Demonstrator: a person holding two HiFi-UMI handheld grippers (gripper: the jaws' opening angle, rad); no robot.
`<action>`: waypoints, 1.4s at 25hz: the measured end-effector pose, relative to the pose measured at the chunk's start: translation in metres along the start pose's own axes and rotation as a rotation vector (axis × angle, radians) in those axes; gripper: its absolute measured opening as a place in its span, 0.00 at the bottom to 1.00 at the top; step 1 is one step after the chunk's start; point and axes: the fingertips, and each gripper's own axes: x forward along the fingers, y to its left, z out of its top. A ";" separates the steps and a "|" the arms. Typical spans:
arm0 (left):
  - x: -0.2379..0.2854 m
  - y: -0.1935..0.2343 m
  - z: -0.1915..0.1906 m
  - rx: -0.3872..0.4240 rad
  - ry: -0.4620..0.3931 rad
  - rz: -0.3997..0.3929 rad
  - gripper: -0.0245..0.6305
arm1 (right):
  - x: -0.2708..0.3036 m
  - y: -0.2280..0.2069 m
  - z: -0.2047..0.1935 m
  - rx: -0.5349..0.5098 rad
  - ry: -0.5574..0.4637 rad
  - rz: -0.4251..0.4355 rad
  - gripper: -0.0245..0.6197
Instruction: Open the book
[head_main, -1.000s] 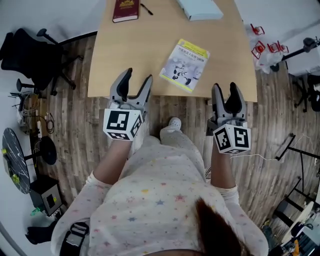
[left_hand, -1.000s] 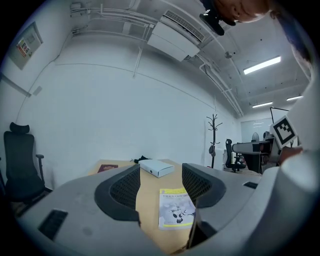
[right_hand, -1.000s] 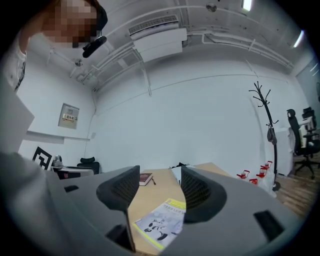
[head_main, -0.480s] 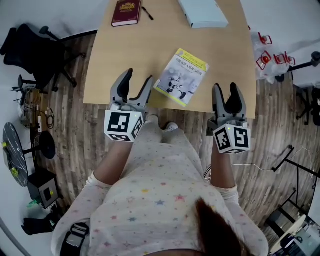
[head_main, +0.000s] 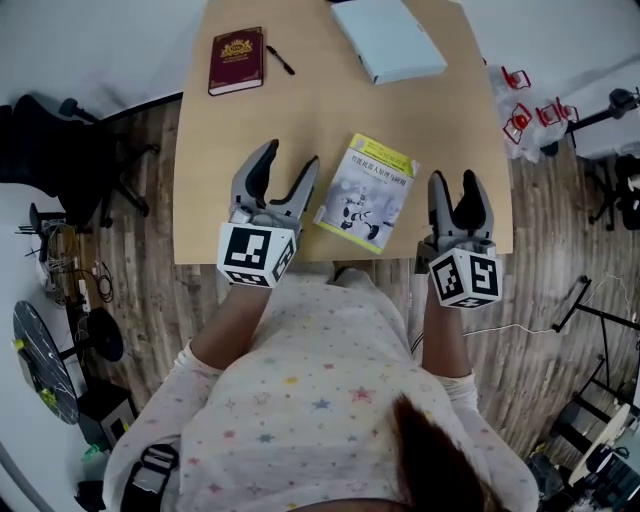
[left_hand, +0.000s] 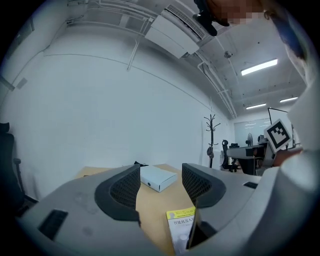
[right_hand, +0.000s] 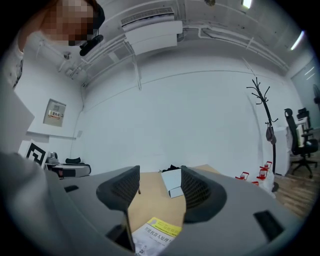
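I held the left gripper (head_main: 290, 158) over the near part of the table (head_main: 215, 150) with its jaws wide apart and nothing between them. Its own view showed only bare tabletop in the gap, with a pale blue box (left_hand: 157, 178) well beyond. The book (head_main: 366, 191) lay closed and flat near the table's front edge, cover up, with a yellow band along its far end. It was turned a little askew. It sat between my two grippers, just beside the left one. From that gripper's view its yellow corner showed low down under the inner jaw, though I could not tell whether the jaw touched it.

My right gripper (head_main: 453, 180) was at the table's near right corner, to the right of the book and clear of it. Its jaws were also open and empty, less spread than the left pair, with tabletop and the box showing between them.

At the far end of the table lay a dark red book (head_main: 236, 60) with a pen (head_main: 279, 60) beside it. The pale blue box was to their right. A black office chair (head_main: 60, 150) stood on the wooden floor (head_main: 560, 230) off to my left.
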 end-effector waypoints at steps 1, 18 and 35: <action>0.006 0.006 0.001 -0.004 -0.002 -0.012 0.40 | 0.006 0.000 0.001 0.000 -0.005 -0.014 0.41; 0.065 0.044 -0.015 -0.046 0.041 -0.028 0.40 | 0.050 -0.016 -0.014 0.015 0.065 -0.076 0.41; 0.094 0.039 -0.061 -0.078 0.077 -0.037 0.40 | 0.053 -0.043 -0.091 0.087 0.219 -0.115 0.42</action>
